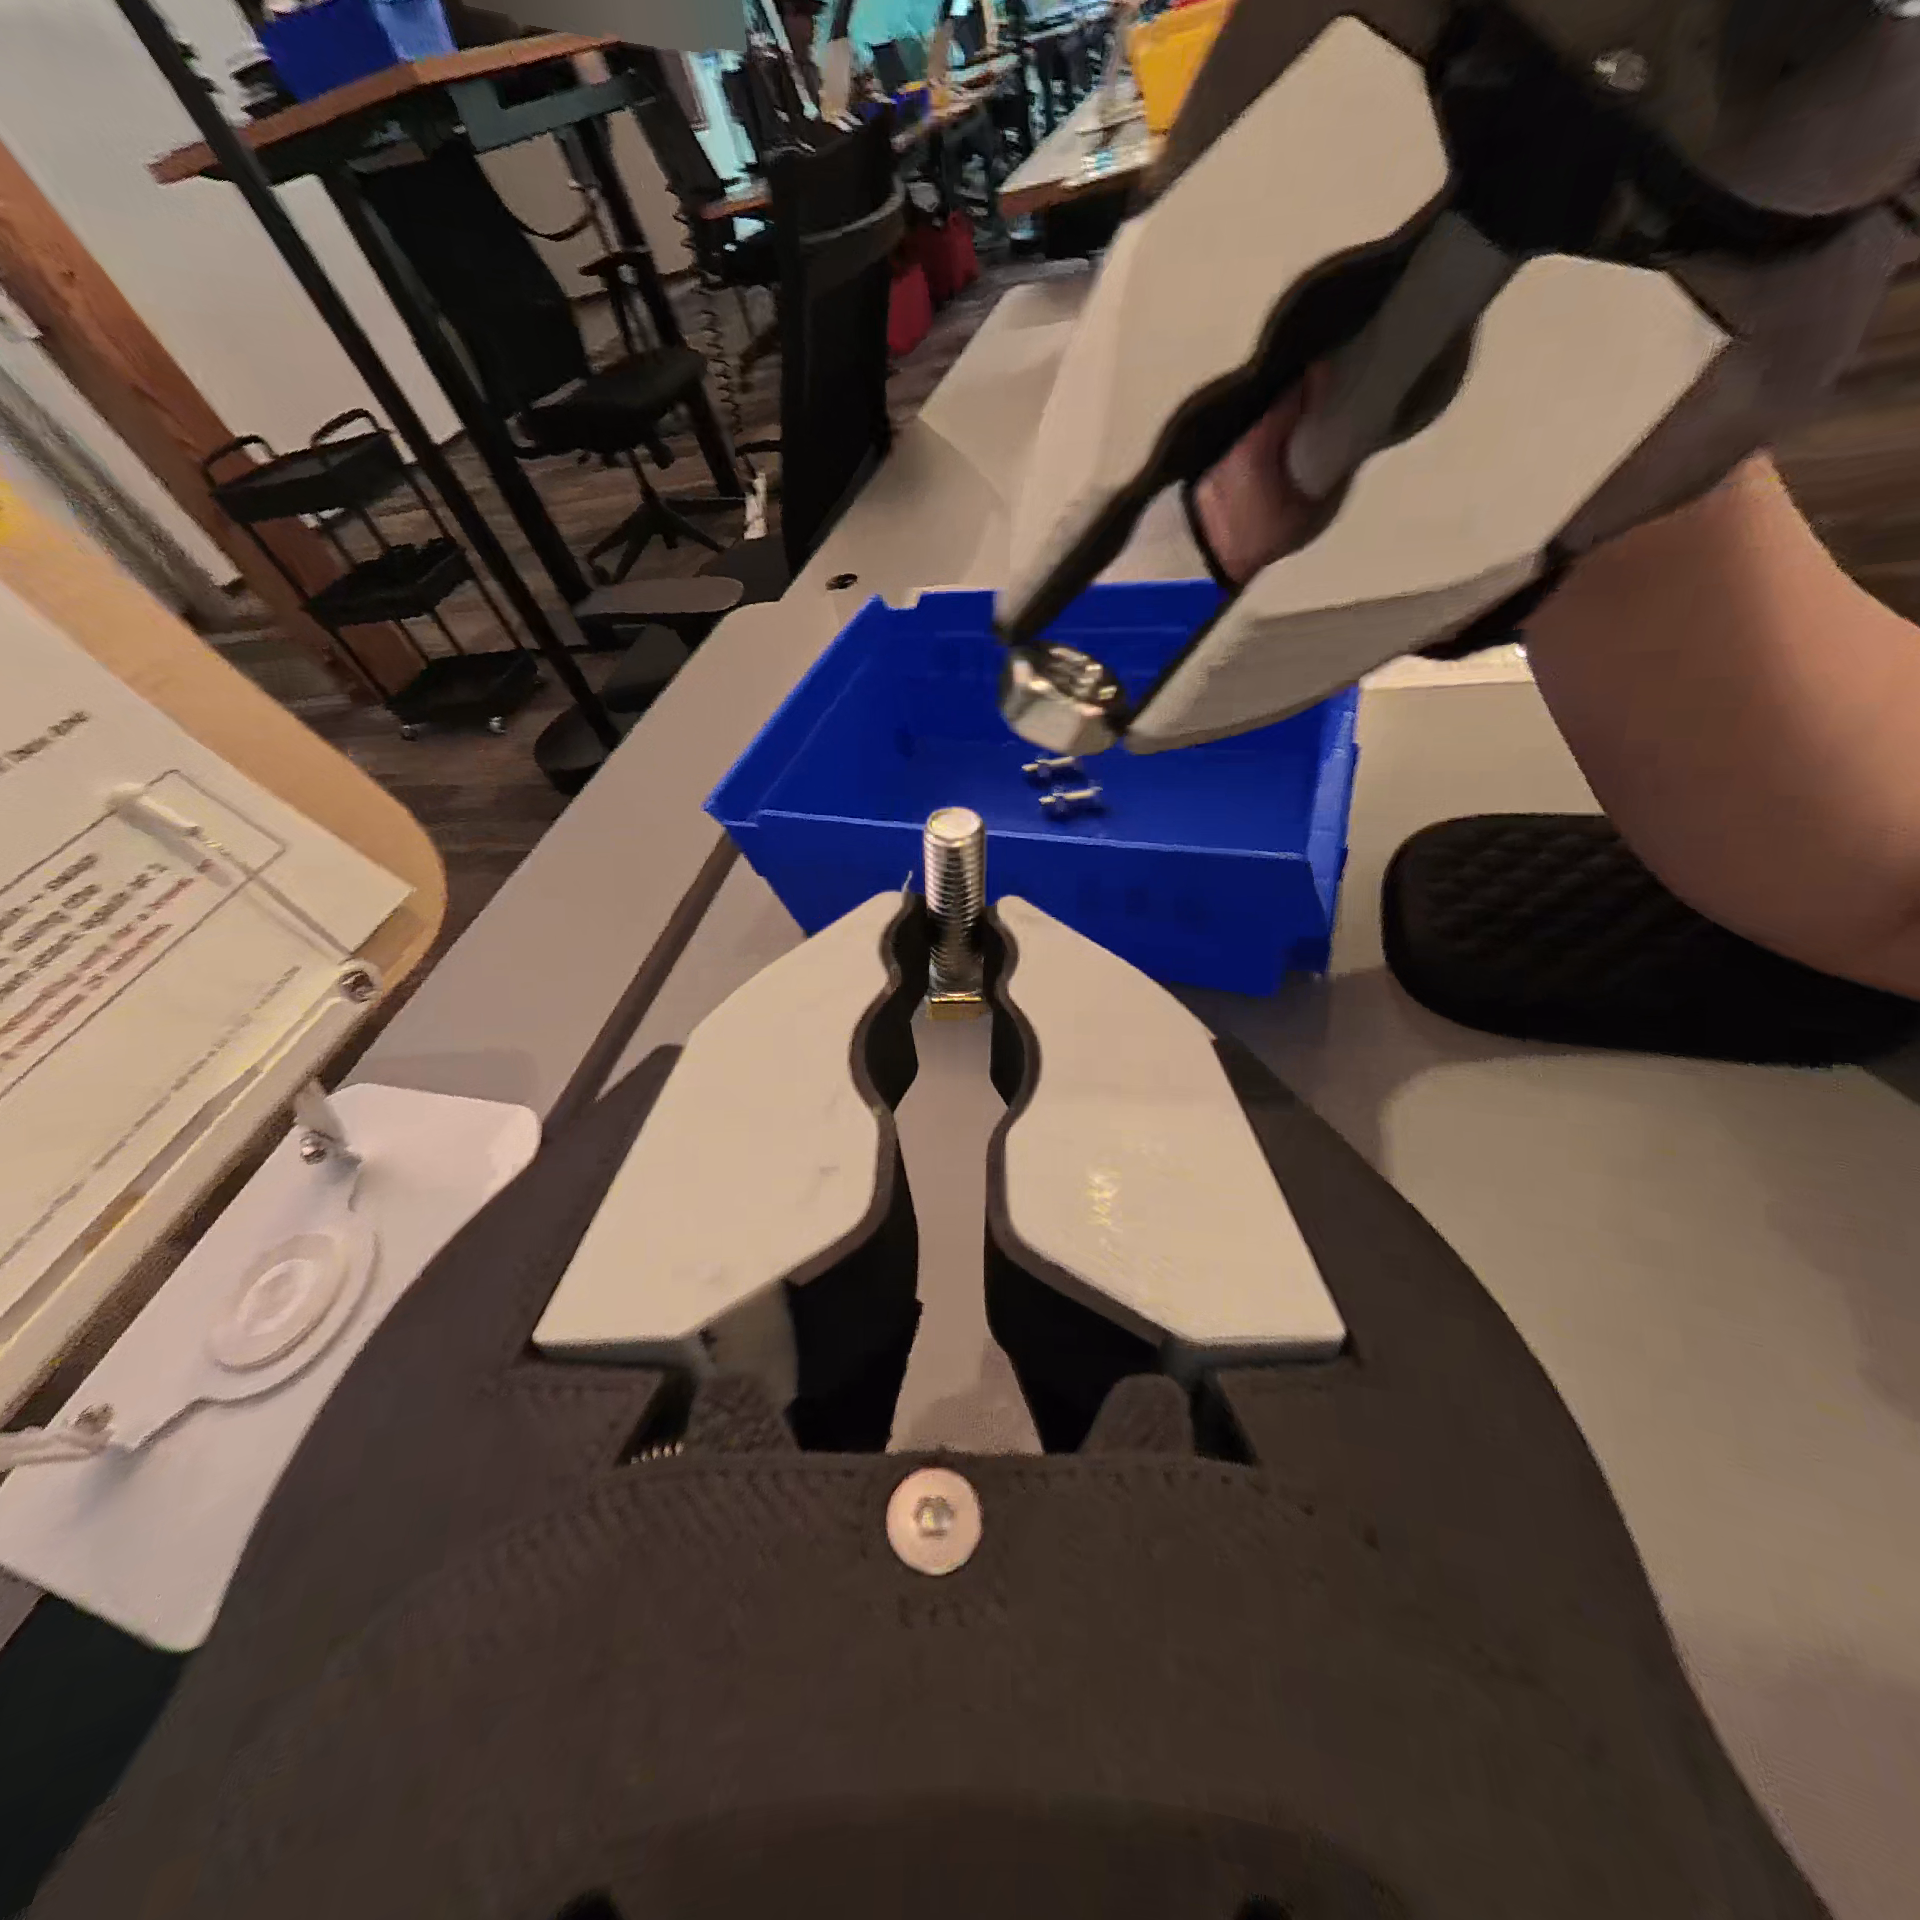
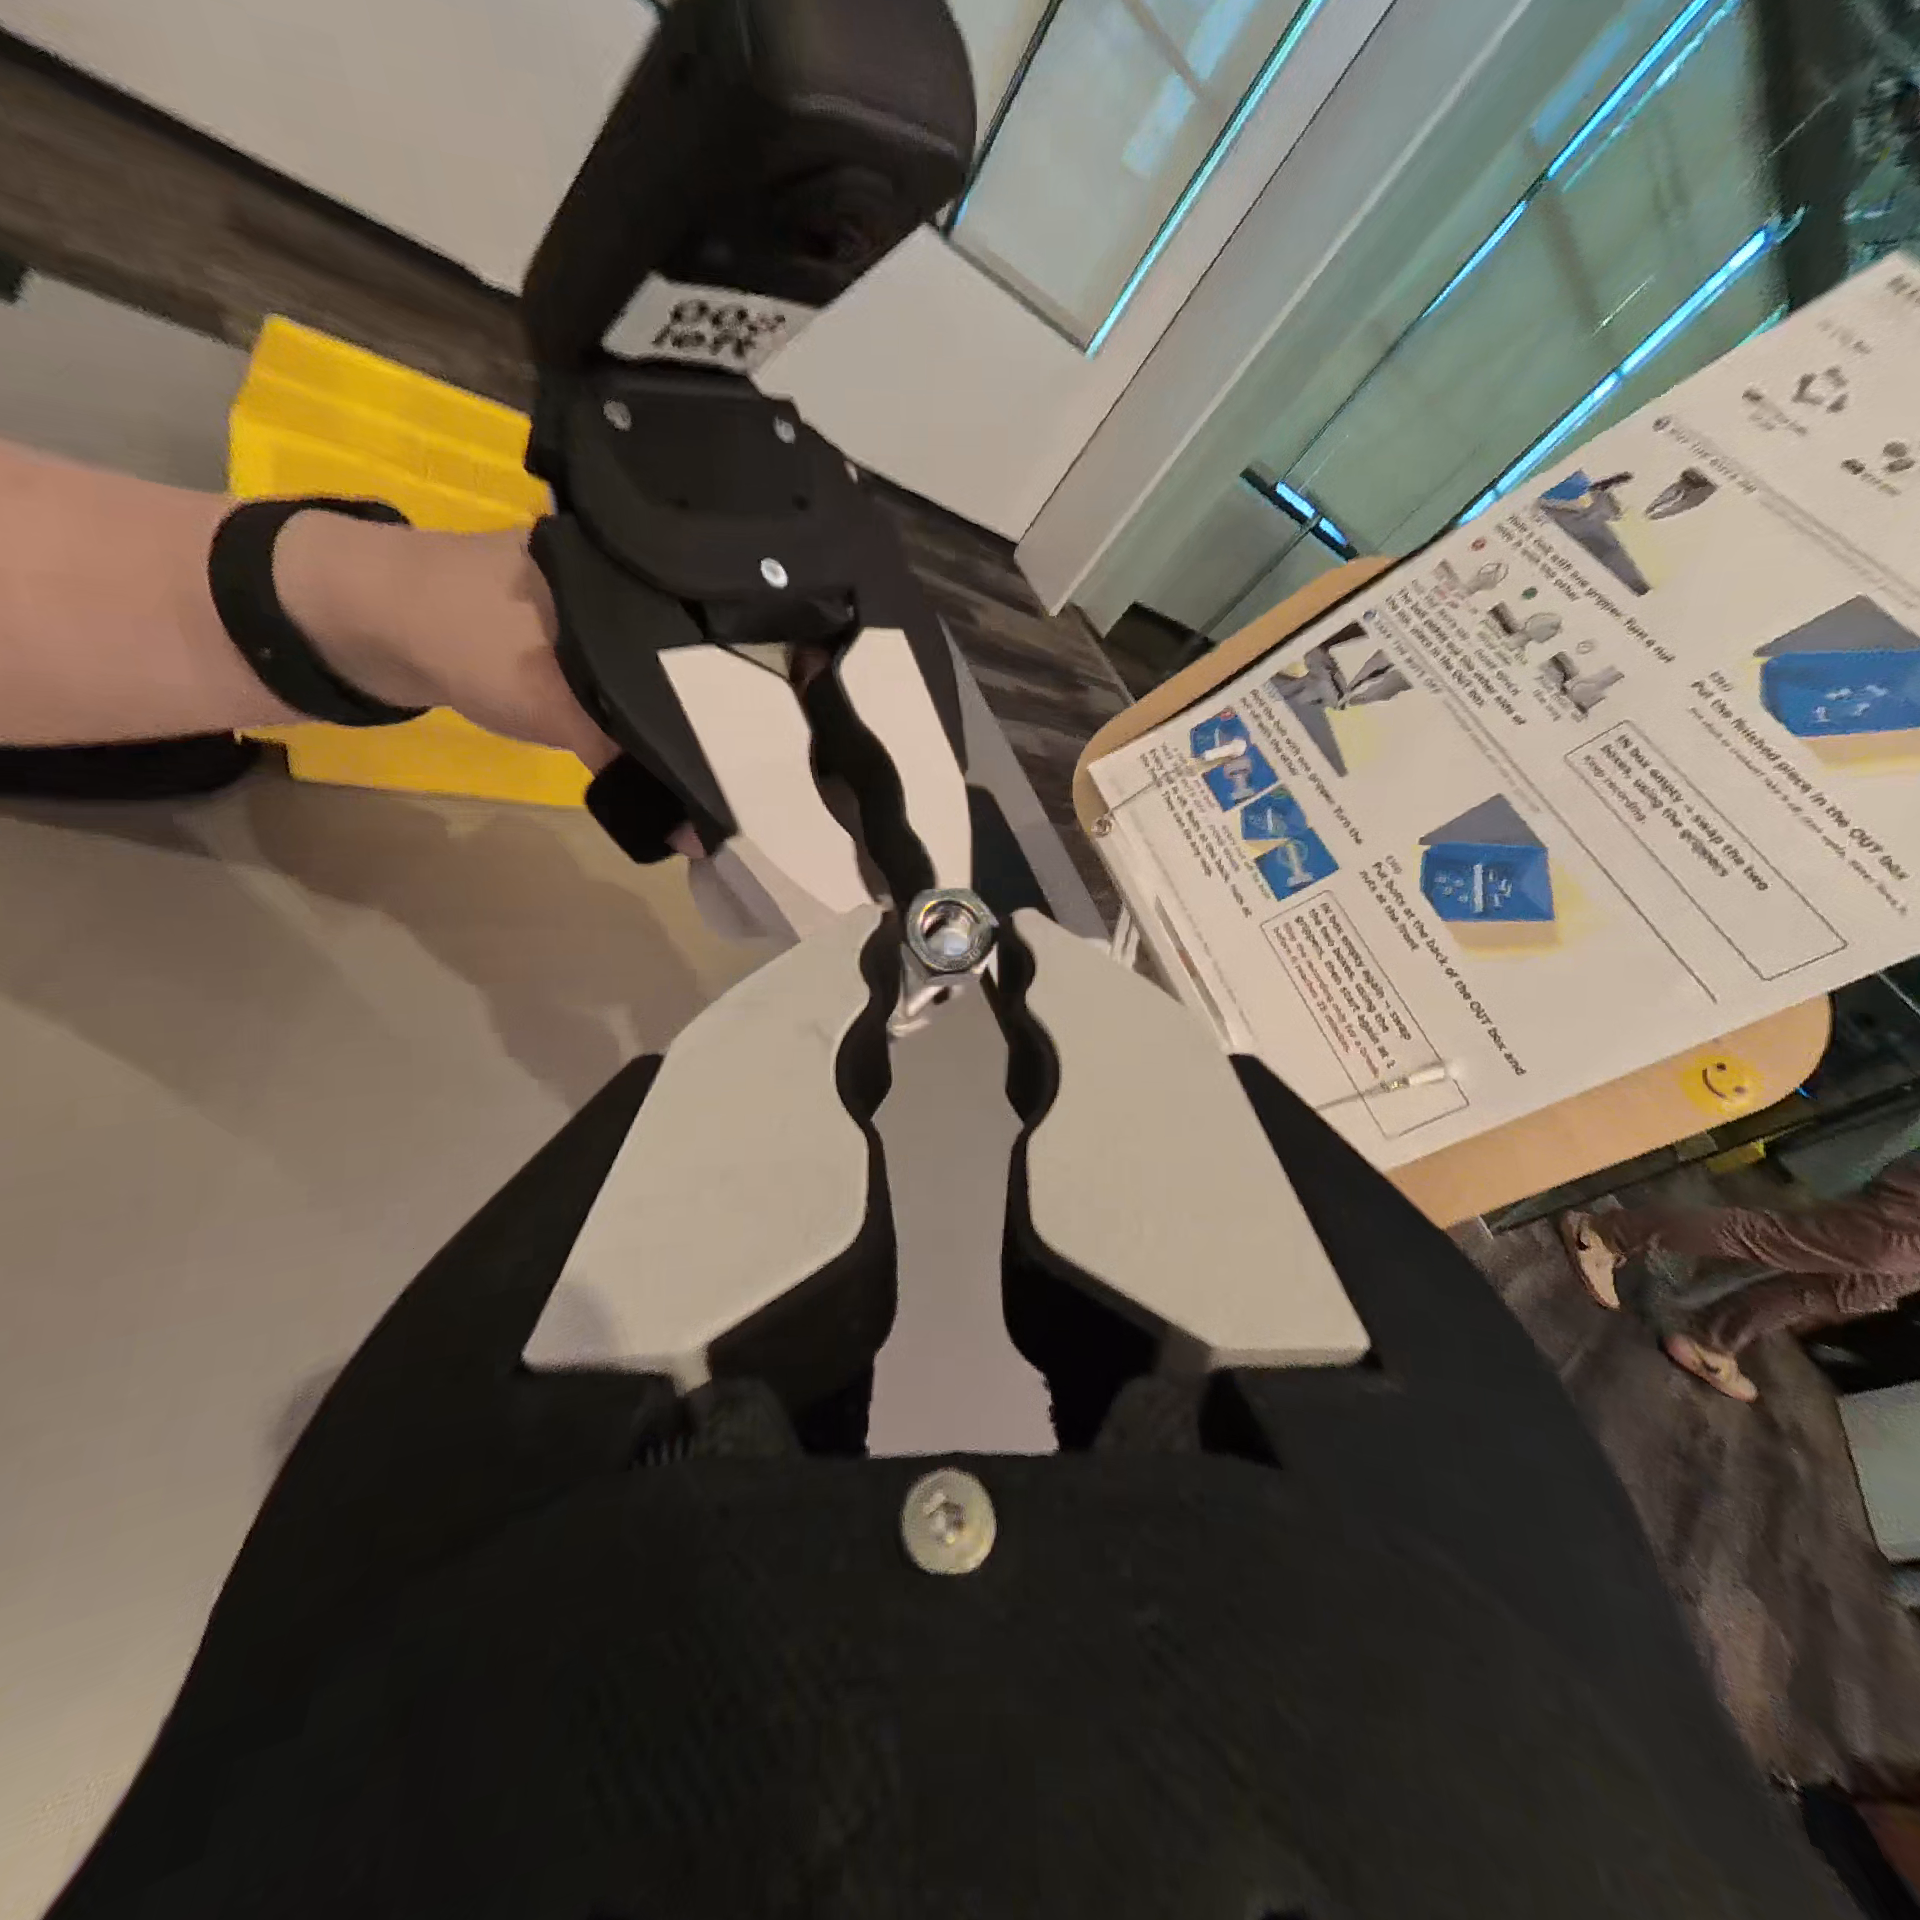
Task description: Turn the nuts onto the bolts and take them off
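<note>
My left gripper [image 1: 951, 904] is shut on a silver bolt [image 1: 953, 873] and holds it by the lower shaft, threaded end up. My right gripper [image 1: 1070, 686] comes in from the upper right, shut on a silver hex nut [image 1: 1055, 701]. The nut hangs a little above and to the right of the bolt's tip, apart from it. In the right wrist view the nut [image 2: 945, 930] sits between my right gripper's tips [image 2: 945, 920], hole facing the camera. The left gripper [image 2: 904, 878] is just beyond it. A shiny piece, probably the bolt [image 2: 920, 1000], shows below the nut.
A blue bin [image 1: 1039, 873] with small bolts [image 1: 1060, 784] stands on the grey table [image 1: 1558, 1299] behind the bolt. A black padded rest [image 1: 1558, 935] lies under a forearm at right. An instruction sheet on a board [image 2: 1558, 779] stands beside the table. A yellow bin [image 2: 364, 436] sits farther off. Spacing between my two grippers at the tips: around 5 centimeters.
</note>
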### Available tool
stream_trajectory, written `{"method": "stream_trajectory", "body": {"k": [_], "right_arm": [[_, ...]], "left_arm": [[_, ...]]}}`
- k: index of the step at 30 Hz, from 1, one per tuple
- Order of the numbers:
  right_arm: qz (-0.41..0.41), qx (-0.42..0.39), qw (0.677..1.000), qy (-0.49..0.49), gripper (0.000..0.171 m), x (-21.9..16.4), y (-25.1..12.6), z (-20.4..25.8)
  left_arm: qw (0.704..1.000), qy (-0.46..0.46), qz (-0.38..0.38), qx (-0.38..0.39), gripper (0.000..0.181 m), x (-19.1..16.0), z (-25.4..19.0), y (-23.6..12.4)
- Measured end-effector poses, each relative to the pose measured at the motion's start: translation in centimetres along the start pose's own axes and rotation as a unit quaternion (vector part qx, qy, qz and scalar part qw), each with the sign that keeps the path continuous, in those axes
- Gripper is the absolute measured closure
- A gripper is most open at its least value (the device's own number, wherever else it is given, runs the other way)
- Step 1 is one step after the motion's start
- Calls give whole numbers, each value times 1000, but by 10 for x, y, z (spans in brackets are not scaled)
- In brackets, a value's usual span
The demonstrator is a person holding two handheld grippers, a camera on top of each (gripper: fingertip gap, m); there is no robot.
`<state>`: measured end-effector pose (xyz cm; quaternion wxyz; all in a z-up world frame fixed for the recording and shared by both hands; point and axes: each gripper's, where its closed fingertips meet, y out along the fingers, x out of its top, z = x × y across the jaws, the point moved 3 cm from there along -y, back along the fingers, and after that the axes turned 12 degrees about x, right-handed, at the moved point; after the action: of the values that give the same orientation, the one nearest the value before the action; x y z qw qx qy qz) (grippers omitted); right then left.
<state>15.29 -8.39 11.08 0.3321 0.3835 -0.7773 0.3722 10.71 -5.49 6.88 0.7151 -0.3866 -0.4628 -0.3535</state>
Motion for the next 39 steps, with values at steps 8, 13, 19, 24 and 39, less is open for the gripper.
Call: {"method": "stream_trajectory", "body": {"k": [8, 13, 19, 24, 39], "right_arm": [[37, 91, 995, 5, 153, -23, 2, 15], [39, 128, 991, -1, 153, -25, 4, 25], [62, 163, 984, -31, 153, -27, 2, 40], [63, 143, 988, -11, 153, -25, 2, 35], [11, 39, 982, 183, 152, -16, 20, 0]], "left_arm": [[996, 55, 32, -61, 172, -10, -22, 3], [991, 102, 41, -75, 172, -14, -32, 1], [981, 152, 54, -104, 172, -20, -45, -2], [985, 131, 52, -95, 172, -17, -42, 0], [997, 34, 63, 7, 172, -6, -7, -2]]}}
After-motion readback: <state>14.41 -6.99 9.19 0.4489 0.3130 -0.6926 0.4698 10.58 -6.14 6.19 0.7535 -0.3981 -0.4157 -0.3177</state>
